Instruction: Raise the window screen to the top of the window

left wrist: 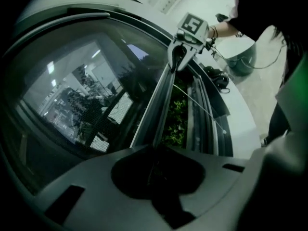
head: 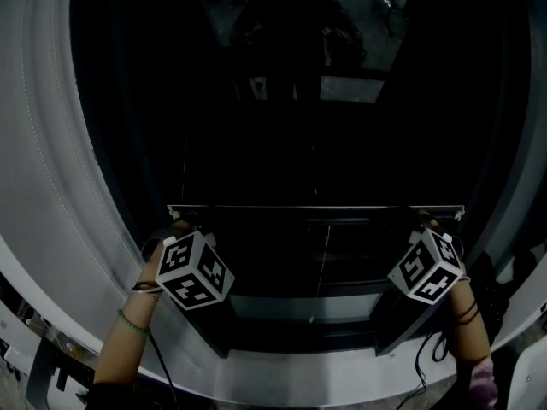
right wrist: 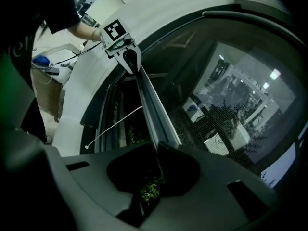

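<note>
Pale metal, the bottom rail (head: pixel 316 207) of the window screen (right wrist: pixel 216 126) is sitting low in the window, well short of its top, while the left claw (head: pixel 181 227) and the right claw (head: pixel 425 224) are each pinching tight on one end of it.

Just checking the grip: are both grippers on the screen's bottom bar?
Yes, the head view shows the left gripper and the right gripper clamped on opposite ends of the bottom bar.
</note>
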`<state>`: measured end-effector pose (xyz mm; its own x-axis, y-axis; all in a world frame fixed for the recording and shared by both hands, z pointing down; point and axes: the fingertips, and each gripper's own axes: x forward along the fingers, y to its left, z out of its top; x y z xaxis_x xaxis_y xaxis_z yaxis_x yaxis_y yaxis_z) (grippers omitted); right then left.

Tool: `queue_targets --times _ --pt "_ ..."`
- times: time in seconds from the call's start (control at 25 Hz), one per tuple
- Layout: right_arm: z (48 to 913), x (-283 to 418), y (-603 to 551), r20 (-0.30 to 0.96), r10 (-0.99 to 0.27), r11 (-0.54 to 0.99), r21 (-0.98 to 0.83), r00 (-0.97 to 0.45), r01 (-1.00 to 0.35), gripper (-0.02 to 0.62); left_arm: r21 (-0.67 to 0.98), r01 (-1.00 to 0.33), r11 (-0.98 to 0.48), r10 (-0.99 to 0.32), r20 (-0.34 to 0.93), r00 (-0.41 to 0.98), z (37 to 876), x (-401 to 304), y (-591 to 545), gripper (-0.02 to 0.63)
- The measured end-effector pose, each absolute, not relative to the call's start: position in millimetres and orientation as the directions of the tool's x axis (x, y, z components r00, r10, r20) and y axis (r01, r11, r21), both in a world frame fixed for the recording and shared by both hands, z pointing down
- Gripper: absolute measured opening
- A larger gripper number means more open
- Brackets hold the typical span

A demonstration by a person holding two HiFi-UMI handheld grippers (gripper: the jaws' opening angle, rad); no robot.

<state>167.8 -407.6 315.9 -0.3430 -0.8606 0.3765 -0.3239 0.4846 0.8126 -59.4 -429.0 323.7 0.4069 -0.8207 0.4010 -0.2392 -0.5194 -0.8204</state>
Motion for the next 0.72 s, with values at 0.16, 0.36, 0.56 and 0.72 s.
queue_targets --times 0.16,0.36,0.56,0.72 --pt "270.1 168.8 -409.3 0.312 -0.884 0.428 0.841 -0.347 -0.333 0.04 -0.819 -0.293 -0.493 -0.825 0.333 0.456 276.5 -59.5 -430.3 0.043" --pt "216.6 166.8 -410.8 0.26 -0.905 0.369 0.873 -0.338 -0.317 0.04 -0.878 -0.24 -0.414 -0.861 0.292 0.416 224.2 -60.9 -433.3 0.041" --pt "174.3 166.8 -410.0 0.226 -0.912 0.341 0.882 -0.343 -0.324 0.041 -0.902 -0.217 -0.374 -0.874 0.265 0.407 182.4 -61.1 -433.3 0.041" --pt "142.0 167.0 -410.5 0.165 -0.921 0.288 0.897 -0.353 -0.334 0.043 -0.91 -0.231 -0.345 -0.879 0.227 0.419 149.7 -62.1 -434.1 0.041"
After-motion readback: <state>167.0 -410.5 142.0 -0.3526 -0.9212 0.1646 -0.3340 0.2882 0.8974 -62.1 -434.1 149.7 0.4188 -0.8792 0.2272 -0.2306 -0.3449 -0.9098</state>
